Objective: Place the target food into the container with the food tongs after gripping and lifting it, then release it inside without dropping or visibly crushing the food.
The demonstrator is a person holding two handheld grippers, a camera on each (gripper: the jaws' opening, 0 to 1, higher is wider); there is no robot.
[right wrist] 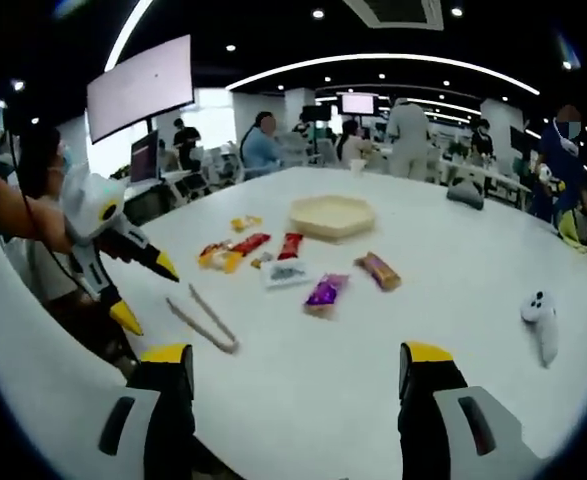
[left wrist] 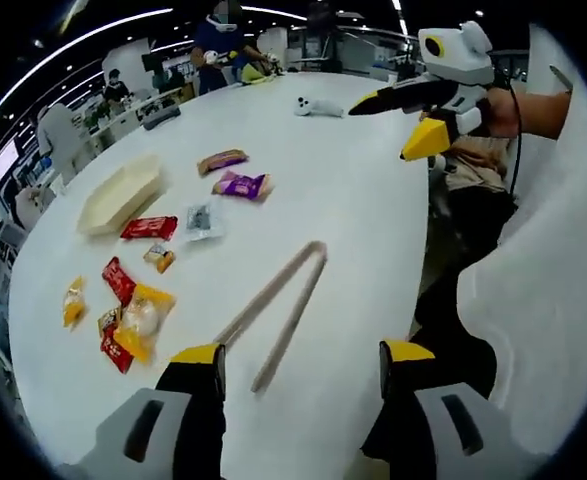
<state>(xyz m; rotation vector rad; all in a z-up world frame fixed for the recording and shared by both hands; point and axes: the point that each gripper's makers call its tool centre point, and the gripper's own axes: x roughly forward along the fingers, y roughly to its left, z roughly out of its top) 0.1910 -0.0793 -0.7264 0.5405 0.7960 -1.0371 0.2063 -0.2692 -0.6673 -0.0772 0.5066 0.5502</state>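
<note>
My left gripper [left wrist: 301, 365] has its jaws spread low in frame, the tongs [left wrist: 278, 312] lying on the surface [left wrist: 373, 200] just above them; my right gripper [right wrist: 298, 370] is spread too.

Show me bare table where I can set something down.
Bare table runs wide between the purple packet and the white controller. A smaller patch lies past the tongs toward the table's near edge. Crowded: the snack cluster from the red packet to the container.

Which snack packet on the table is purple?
The purple packet lying beside the brown packet, past the tongs; the other packets are red, yellow, brown or clear.
</note>
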